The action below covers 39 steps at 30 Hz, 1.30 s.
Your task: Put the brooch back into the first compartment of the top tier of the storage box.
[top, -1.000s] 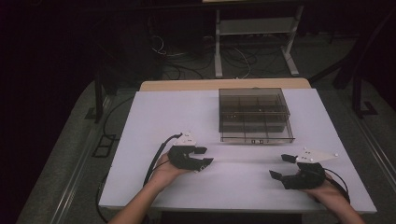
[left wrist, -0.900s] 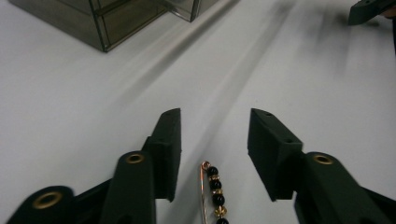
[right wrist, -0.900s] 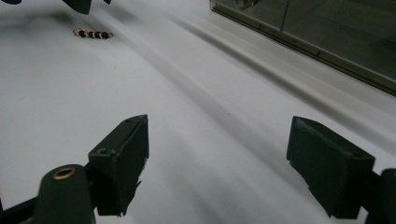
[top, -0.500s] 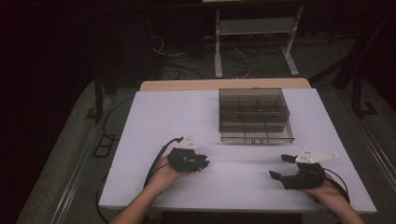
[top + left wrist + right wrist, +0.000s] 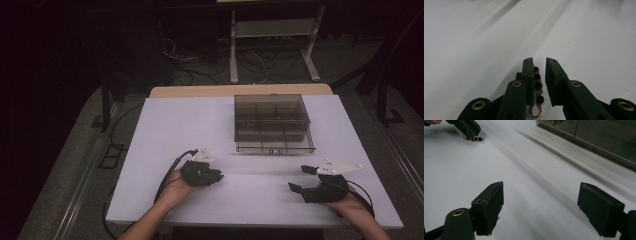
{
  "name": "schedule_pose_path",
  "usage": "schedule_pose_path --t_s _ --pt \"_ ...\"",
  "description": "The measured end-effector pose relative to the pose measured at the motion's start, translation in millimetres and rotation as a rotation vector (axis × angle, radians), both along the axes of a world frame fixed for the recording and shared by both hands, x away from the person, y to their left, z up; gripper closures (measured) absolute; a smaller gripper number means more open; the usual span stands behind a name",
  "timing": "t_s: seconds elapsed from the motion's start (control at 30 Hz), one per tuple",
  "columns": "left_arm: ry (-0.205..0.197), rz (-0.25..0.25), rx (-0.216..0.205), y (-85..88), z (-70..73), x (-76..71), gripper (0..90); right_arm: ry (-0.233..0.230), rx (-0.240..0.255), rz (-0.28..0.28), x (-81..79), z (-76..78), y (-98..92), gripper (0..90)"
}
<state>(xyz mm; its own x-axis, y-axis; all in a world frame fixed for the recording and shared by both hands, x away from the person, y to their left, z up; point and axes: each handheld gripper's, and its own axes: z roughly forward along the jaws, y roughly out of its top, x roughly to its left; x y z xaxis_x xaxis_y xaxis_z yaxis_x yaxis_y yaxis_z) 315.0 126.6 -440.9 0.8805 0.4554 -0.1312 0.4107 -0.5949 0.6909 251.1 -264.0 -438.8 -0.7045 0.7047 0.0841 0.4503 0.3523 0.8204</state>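
the left tool (image 5: 539,75) is narrowing around a beaded earring (image 5: 537,85) lying on the desk (image 5: 165,130), not yet pinching, likely next squeezing and lifting toward the box (image 5: 272,122), while the right tool (image 5: 540,207) is sitting wide open.

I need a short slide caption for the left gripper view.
Left gripper jaws straddle a black-beaded earring on the white table.

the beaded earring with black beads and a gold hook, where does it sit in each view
High view: too small to make out; it lies at the tip of the left tool, lower left of centre.
Left gripper view: the beaded earring lies bottom centre, between the tool's narrowly parted jaws, beside the left one.
Right gripper view: top left, on the white table, just under the far tool.
Shared landmark: the left tool's black jaws.
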Motion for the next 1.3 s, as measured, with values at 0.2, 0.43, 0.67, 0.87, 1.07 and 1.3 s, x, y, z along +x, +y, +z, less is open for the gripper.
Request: schedule_pose_path --t_s 0.2,0.43,0.67,0.87,1.07,1.3 --pt "-0.005 -0.006 0.021 -1.0 -1.9 -0.3 77.2 -0.003 0.0 -0.002 0.1 0.1 -0.1 20.5" --pt "-0.02 -0.015 0.039 -3.1 -3.1 -1.7 79.4 -0.004 0.002 -0.006 0.3 0.5 -0.5 20.4" --pt "-0.084 -0.026 0.081 -6.8 -2.9 -7.5 80.4 -0.003 0.002 -0.005 0.2 0.1 -0.2 20.5" --pt "-0.115 -0.032 0.113 -10.8 -1.6 -11.0 82.4 -0.003 0.001 -0.002 0.2 0.2 0.2 20.5" --pt "-0.101 -0.024 0.085 -9.0 0.9 -9.1 82.6 -0.002 0.004 -0.006 -0.1 0.5 -0.8 20.5" --pt "-0.085 -0.012 0.029 -3.0 5.4 -6.3 82.6 -0.002 0.005 -0.004 0.0 0.3 -0.2 20.5"
